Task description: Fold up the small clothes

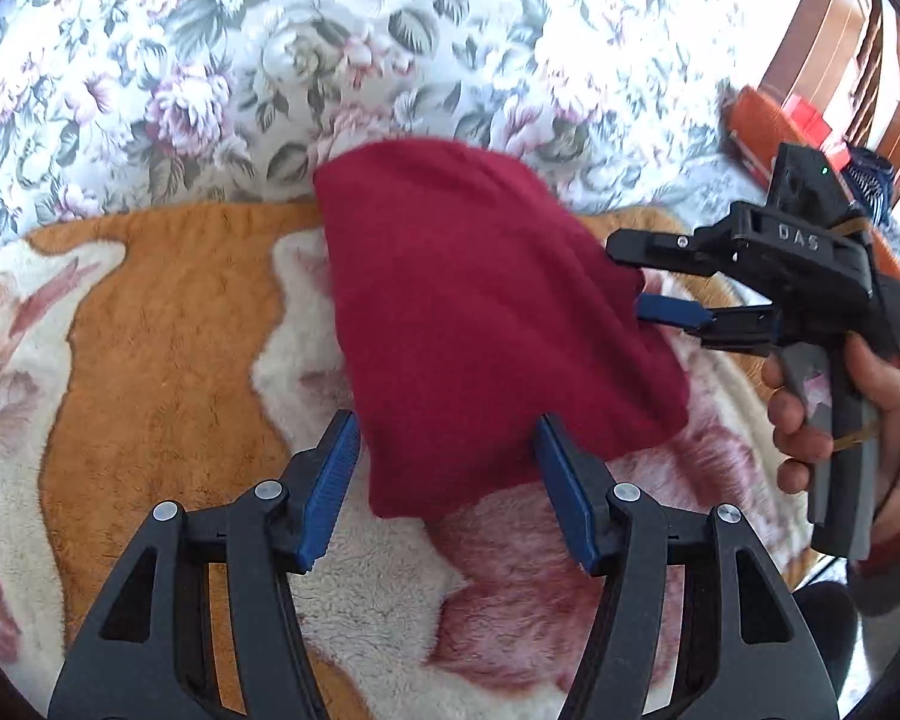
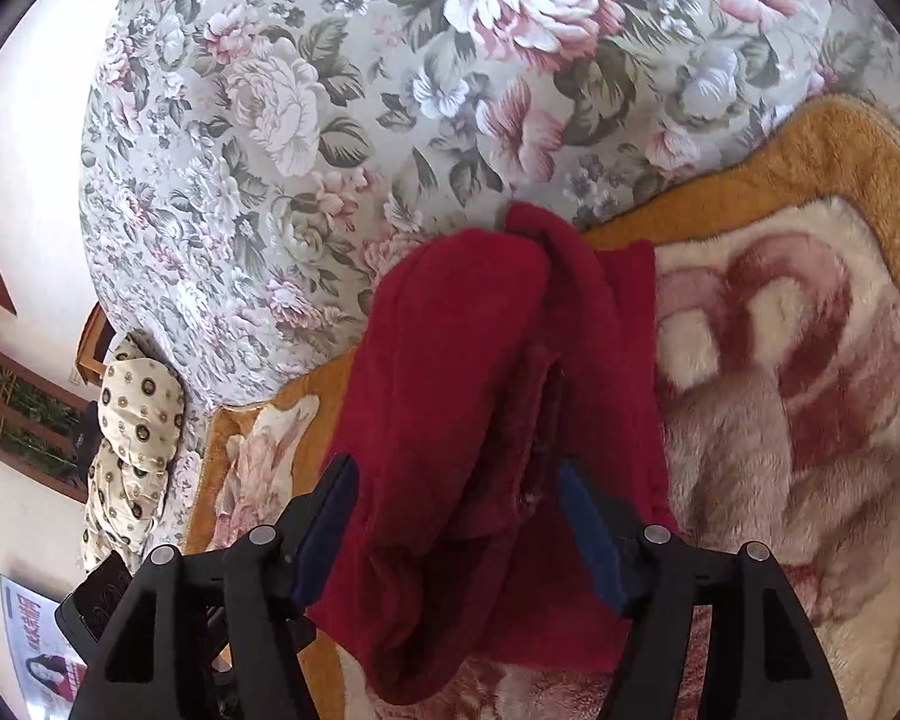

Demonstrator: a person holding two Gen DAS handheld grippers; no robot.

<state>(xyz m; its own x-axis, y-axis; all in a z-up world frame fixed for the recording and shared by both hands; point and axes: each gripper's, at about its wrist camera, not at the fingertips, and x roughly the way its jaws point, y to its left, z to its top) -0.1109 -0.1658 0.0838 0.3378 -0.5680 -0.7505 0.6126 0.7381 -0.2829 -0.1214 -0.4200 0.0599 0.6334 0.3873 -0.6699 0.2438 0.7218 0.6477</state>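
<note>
Floral bedspread (image 1: 222,60) fills the far ground; nearer lies a plush blanket (image 1: 168,312) in orange, cream and pink, spread on the bed. At far left of my right wrist view, a patterned pillow (image 2: 135,420) slumps off the edge.

Working left to right in the left wrist view: bare blanket first, then my left tongs (image 1: 447,486), spread wide, blue pads either side of the near edge of the red garment (image 1: 480,300). Neither pad presses on the cloth that I can see. The garment sits mid-frame on the blanket, folded into a thick, rounded wedge, its far tip overlapping the bedspread. To its right, my right tongs (image 1: 648,282) come in from the side, also spread, one pad touching or just beside the cloth's right edge; my hand (image 1: 822,408) grips the handle.

Right wrist view: the right tongs (image 2: 456,510) straddle the stacked layers, jaws apart, nothing pinched. A seam or opening shows between layers.

Handling, as I judge it: fleecy, soft, light, no stiffness; layers will slump and slide over one another. Pile should grip the pads well. Best hold looks like a corner or folded edge, pinching all layers together, low to the blanket.
</note>
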